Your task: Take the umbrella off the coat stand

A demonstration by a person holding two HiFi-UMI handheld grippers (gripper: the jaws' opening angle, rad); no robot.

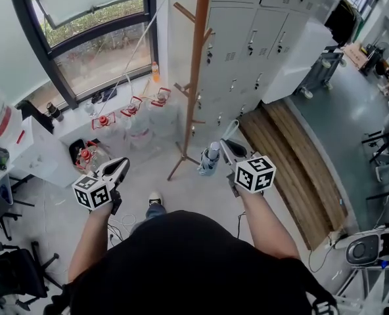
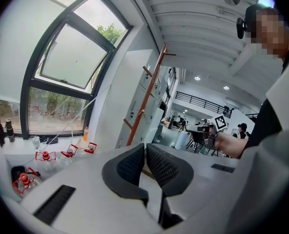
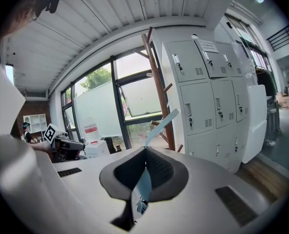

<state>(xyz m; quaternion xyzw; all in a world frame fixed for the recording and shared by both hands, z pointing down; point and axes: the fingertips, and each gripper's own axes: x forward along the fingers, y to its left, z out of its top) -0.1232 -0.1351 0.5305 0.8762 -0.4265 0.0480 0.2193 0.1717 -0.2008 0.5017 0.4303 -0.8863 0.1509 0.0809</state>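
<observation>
1. The right hand-held gripper (image 1: pixel 227 146) is clamped shut on the thin light-blue strap (image 3: pixel 160 126) of the small folded pale-blue umbrella (image 1: pixel 209 160).
2. The umbrella hangs from that strap below the jaws. It is off the tall brown wooden coat stand (image 1: pixel 196 77), which rises just beyond it beside the grey metal lockers (image 1: pixel 247 41).
3. The left hand-held gripper (image 1: pixel 123 165), well apart at the left, has its jaws pressed together with nothing between them.
</observation>
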